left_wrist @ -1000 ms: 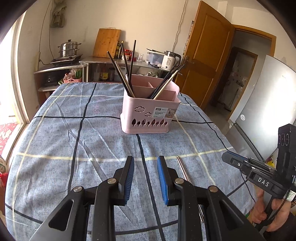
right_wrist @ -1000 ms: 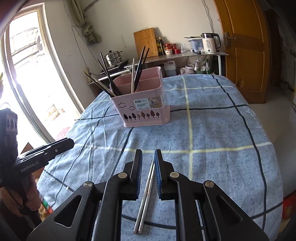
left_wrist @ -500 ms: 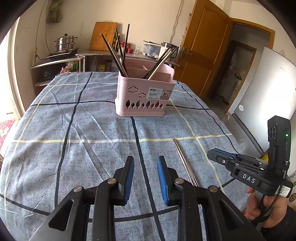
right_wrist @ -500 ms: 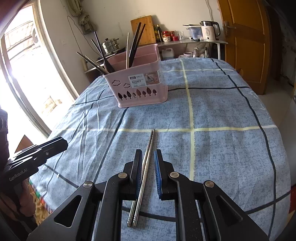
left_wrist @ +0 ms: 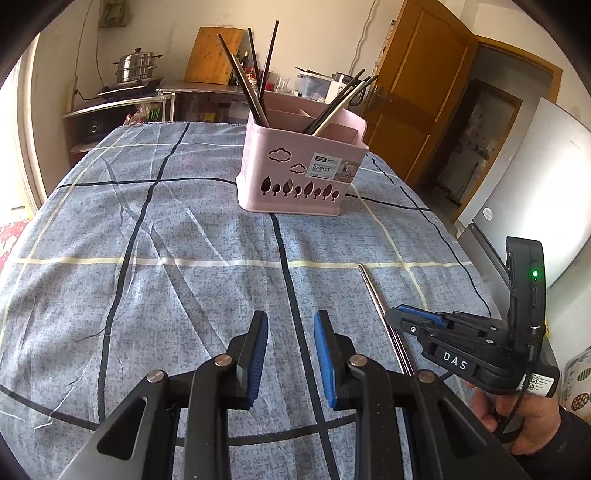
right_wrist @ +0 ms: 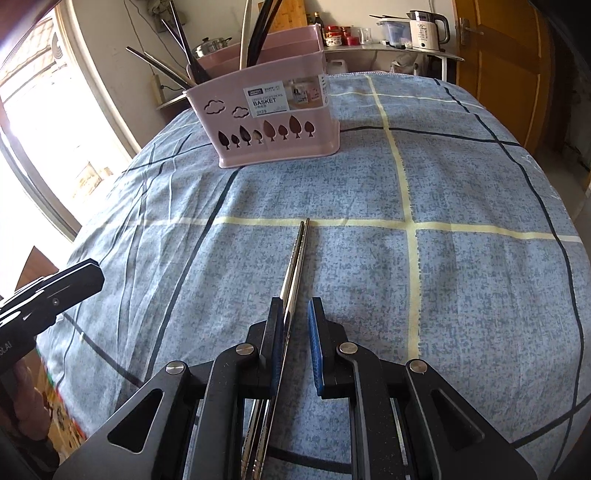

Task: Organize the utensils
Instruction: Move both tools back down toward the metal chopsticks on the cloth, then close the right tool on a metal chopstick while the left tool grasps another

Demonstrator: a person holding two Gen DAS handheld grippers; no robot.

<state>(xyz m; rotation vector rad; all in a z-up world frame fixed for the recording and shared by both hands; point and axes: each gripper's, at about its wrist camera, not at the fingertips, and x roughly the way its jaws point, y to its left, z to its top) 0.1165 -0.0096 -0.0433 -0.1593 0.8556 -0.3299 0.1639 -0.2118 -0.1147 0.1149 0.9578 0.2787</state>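
A pair of steel chopsticks [right_wrist: 295,258] lies on the blue checked tablecloth [right_wrist: 461,177], pointing toward a pink utensil basket [right_wrist: 273,110] that holds several chopsticks. My right gripper [right_wrist: 295,314] is open, low over the cloth, with the near part of the steel chopsticks between its fingers, against the left one. In the left wrist view the steel chopsticks [left_wrist: 373,291] lie at the right, partly under the right gripper [left_wrist: 410,321]. My left gripper [left_wrist: 290,326] is open and empty above the cloth, in front of the basket [left_wrist: 299,170].
Behind the table stand a counter with a kettle [right_wrist: 428,26], a cutting board [left_wrist: 214,55] and a steel pot [left_wrist: 136,66]. A wooden door [left_wrist: 413,85] and a fridge [left_wrist: 535,177] are at the right. A bright window [right_wrist: 33,122] is at the left.
Both grippers have moved forward toward the basket and lower. The right gripper has slid along the steel chopsticks, which now run further in between its fingers.
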